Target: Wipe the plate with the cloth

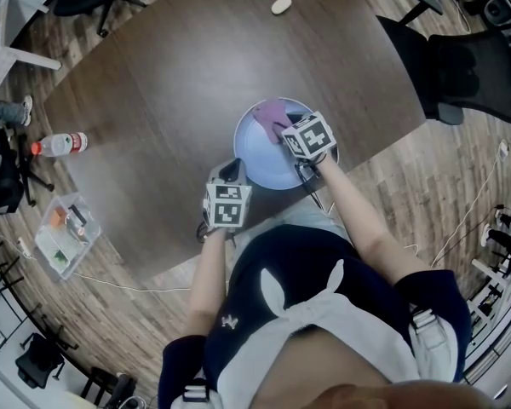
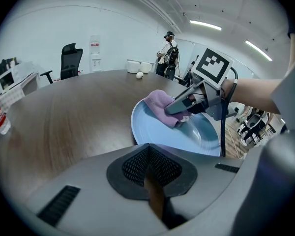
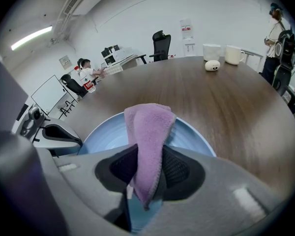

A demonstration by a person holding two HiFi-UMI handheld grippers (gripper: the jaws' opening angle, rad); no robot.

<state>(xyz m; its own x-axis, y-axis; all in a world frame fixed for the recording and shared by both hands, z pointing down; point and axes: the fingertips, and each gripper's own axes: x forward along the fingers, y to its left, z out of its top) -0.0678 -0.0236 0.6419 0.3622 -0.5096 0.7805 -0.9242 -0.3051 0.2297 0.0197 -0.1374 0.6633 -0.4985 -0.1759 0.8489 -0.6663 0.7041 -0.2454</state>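
**Purple cloth pressed onto a pale blue plate**

We look steeply down on a person at a dark, wood-grain table (image 1: 170, 83), with a hand-held gripper in each hand. The plate (image 1: 260, 167) lies flat near the table's near edge, directly in front of the person. It is round, pale blue, smooth and glossy, with a shallow raised rim. The cloth (image 1: 271, 116) is soft, fuzzy purple towelling folded into a thick strip. It rests on the plate's far side and reaches the rim there.

The right gripper (image 1: 280, 133) is clenched on the cloth. In the right gripper view the fold is pinched between two dark, mesh-textured pads (image 3: 179, 170), and a loose tail hangs below them. The left gripper (image 1: 230, 172) has its jaws closed together with nothing between them. Its tip sits just beside the plate's near-left rim, and we cannot tell whether it touches.

We judge that the wiping is under way. To do it well, we would press the fuzzy face of the cloth flat on the glaze, not the hard jaw tips. We would sweep in overlapping arcs from the far rim across the middle to the near side. A glossy plate on a smooth table may slide, so the left gripper would best brace the rim. The thick fold needs a firm pinch, or it may pull free.
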